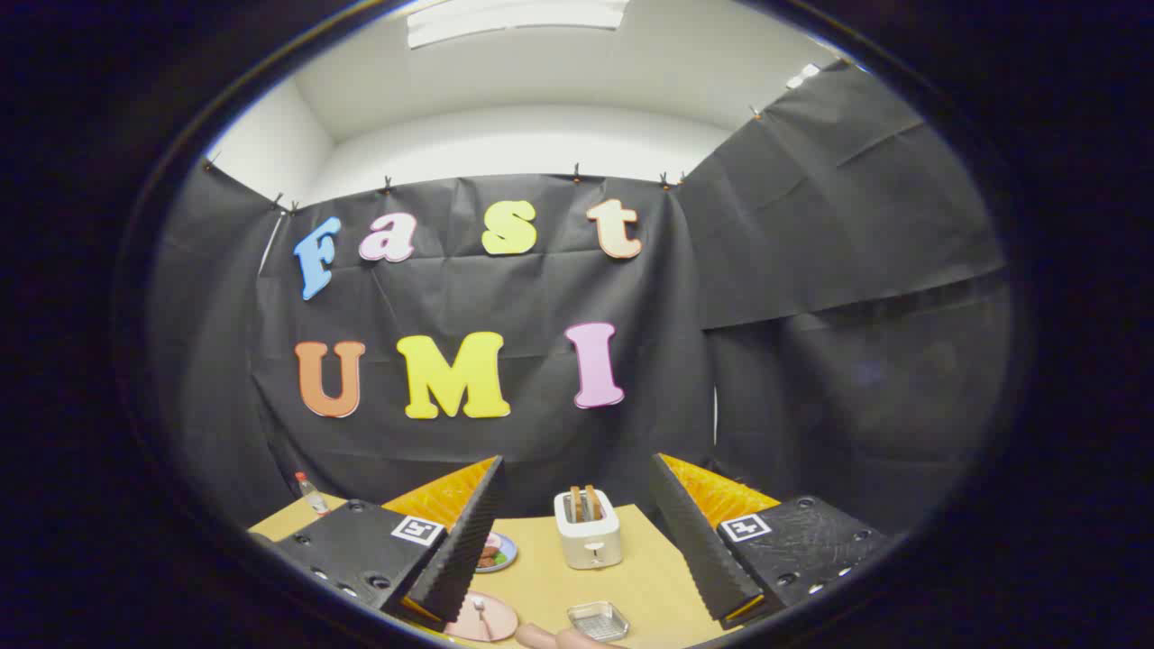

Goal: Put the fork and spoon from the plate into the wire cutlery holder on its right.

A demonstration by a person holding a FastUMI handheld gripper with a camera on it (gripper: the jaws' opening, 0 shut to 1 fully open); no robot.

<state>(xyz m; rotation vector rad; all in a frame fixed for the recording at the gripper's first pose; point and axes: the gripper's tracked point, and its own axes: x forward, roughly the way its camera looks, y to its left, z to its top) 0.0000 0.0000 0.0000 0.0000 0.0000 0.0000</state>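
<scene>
My gripper (577,464) is open and held high, with nothing between its fingers (464,550). Far below them, on the tan table (649,568), a pink plate (496,624) lies just beside the left finger's base. One pale utensil (482,616) rests on it, and it looks like a spoon. I cannot make out the fork. To the plate's right sits a small square metal holder (598,620), seen from above. The left finger hides part of the plate.
A white toaster (589,529) with two slices in it stands mid-table beyond the holder. Behind the left finger is a small plate with food (499,552). A small bottle (311,494) stands at the table's far left corner. Something pinkish and rounded (550,638) lies at the near edge.
</scene>
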